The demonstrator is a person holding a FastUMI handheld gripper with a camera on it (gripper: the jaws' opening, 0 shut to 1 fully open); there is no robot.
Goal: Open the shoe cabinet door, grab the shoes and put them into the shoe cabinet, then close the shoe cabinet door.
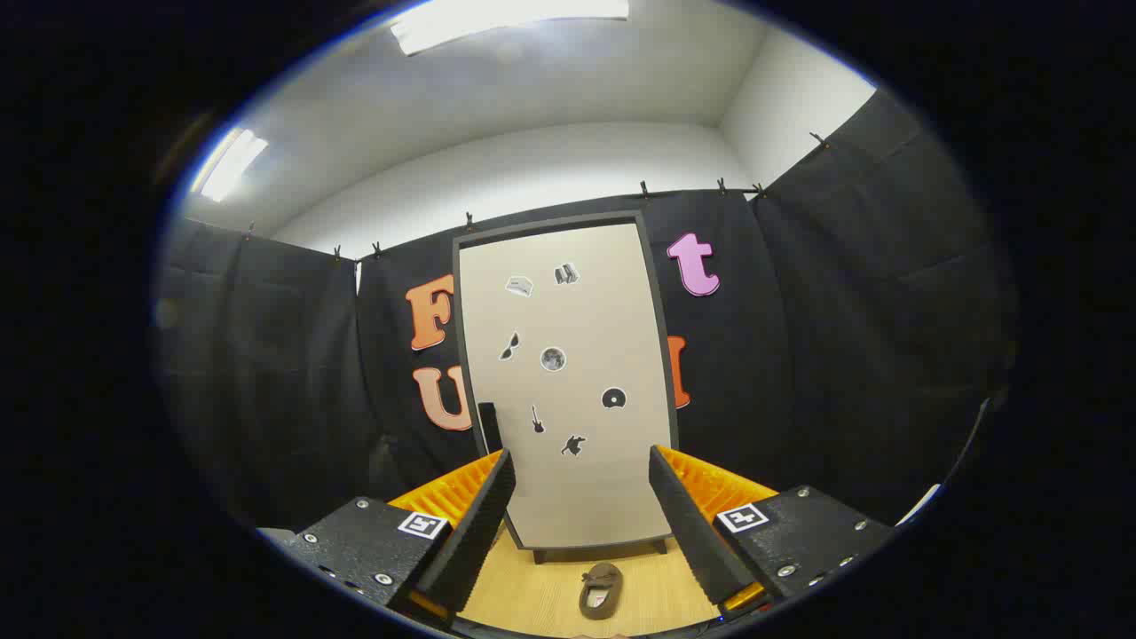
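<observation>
We are holding the tongs (581,497) released, their two fingers spread wide and grasping nothing, and we are facing the shoe cabinet (568,382) straight on. The cabinet is standing upright beyond the fingers, its long axis vertical, so the door (586,479) is showing squarely in the gap between them. The door is looking shut: a flat beige panel in a dark frame, dotted with small stickers, raised on short dark feet. A narrow dark handle (488,428) is sitting at the door's left edge, just above the tip of the left finger, so we judge that the opening move is calling for a shift of the tongs toward that side.

The shoe (601,589) is lying on the wooden surface (532,595) in front of the cabinet, nearer to us than the door and low between the fingers. It is looking like a brown slipper, its long axis pointing toward the cabinet. Nothing of the task is looking done yet.
</observation>
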